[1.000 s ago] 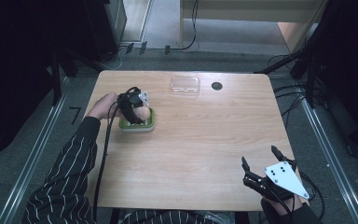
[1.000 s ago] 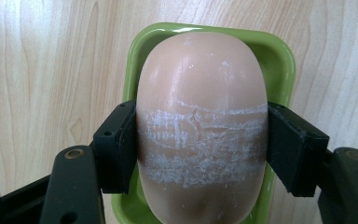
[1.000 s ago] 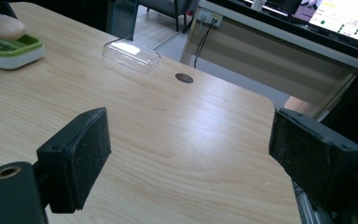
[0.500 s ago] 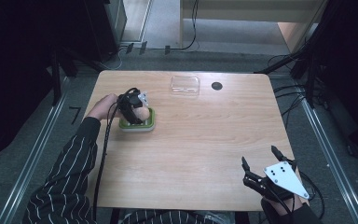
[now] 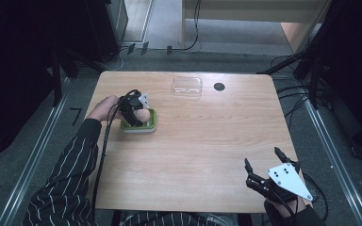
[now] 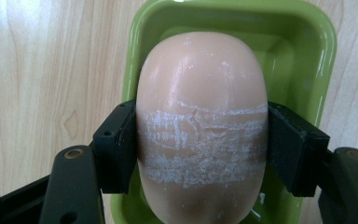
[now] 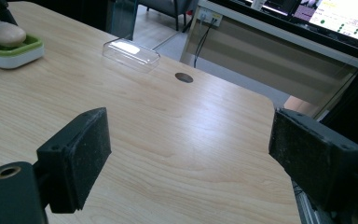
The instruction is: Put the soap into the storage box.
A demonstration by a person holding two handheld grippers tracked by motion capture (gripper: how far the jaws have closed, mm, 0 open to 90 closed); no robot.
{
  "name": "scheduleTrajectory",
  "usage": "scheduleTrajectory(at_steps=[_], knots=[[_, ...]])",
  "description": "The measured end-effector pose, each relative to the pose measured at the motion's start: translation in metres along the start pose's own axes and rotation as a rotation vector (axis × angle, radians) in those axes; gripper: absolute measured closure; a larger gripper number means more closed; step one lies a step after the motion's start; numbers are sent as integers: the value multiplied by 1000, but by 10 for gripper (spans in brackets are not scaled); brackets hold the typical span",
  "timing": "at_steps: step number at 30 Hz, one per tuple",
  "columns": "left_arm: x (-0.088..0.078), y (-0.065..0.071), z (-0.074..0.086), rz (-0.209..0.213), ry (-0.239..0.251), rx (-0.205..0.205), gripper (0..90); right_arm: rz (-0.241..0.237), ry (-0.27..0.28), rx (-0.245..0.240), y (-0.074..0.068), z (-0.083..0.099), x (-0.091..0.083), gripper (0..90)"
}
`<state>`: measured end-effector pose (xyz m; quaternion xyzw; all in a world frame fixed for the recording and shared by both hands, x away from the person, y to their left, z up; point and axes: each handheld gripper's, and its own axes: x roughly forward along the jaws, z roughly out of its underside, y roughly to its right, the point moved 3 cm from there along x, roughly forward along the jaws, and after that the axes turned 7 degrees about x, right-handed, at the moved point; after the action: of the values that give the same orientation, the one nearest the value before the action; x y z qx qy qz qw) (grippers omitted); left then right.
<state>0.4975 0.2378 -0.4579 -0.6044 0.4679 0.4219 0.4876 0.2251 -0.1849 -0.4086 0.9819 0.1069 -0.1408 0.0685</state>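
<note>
- Your left gripper (image 6: 200, 154) is clamped on the soap bar (image 6: 201, 126), one black pad on each long flank, across the bar's narrow width; that looks like the surest hold on a rounded, slippery shape.
- The soap sits over the green dish (image 6: 233, 28), its far end inside the dish's rim. Whether its underside touches the dish floor you cannot tell from here.
- White scuffed bands run across the soap's middle, level with the pads, so the bar marks easily; a gentle squeeze seems wise.
- In the high view, the dish (image 5: 139, 126) stands on the left part of the table (image 5: 207, 155), with your left hand (image 5: 104, 107) reaching in from its left side.
- The clear lid (image 5: 187, 86) lies near the far edge, well apart from the dish, probably put there to leave the dish open from above.
- Your right gripper (image 5: 263, 165) waits at the near right corner, jaws spread wide with nothing between them, well out of the way.
- No brand or stamp reads on the soap, dish or lid. A screen (image 7: 342, 16) beyond the table shows text too small to read.
</note>
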Motion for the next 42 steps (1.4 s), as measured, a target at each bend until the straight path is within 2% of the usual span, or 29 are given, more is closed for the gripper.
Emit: scheduleTrajectory(at_steps=[4,10,13,15,18,26,28,33,37,39,42], knots=[[2,0,1,15,16,-13,332,1,-2,0,0,0,0,134],[2,0,2,15,19,-15,329,1,-1,0,0,0,0,134],[-1,0,2,10,44,-16,312,0,0,-1,0,0,0,134],[-2,0,2,8,24,-10,300,1,-1,0,0,0,0,134],[-3,0,3,13,41,-19,287,2,0,0,0,0,0,134],[-12,2,-1,-3,34,-27,210,-1,0,0,0,0,0,134],[-14,4,-2,-3,15,-42,152,-1,1,1,0,0,0,134],[-20,8,-4,26,-18,-104,83,1,3,-3,0,0,0,134],[-26,12,-6,15,-20,-155,25,-1,4,-6,0,-1,0,134],[-31,15,-8,1,-28,-166,13,-1,5,-7,0,-1,0,134],[-36,20,-12,5,-36,-192,1,-2,6,-8,0,-1,1,134]])
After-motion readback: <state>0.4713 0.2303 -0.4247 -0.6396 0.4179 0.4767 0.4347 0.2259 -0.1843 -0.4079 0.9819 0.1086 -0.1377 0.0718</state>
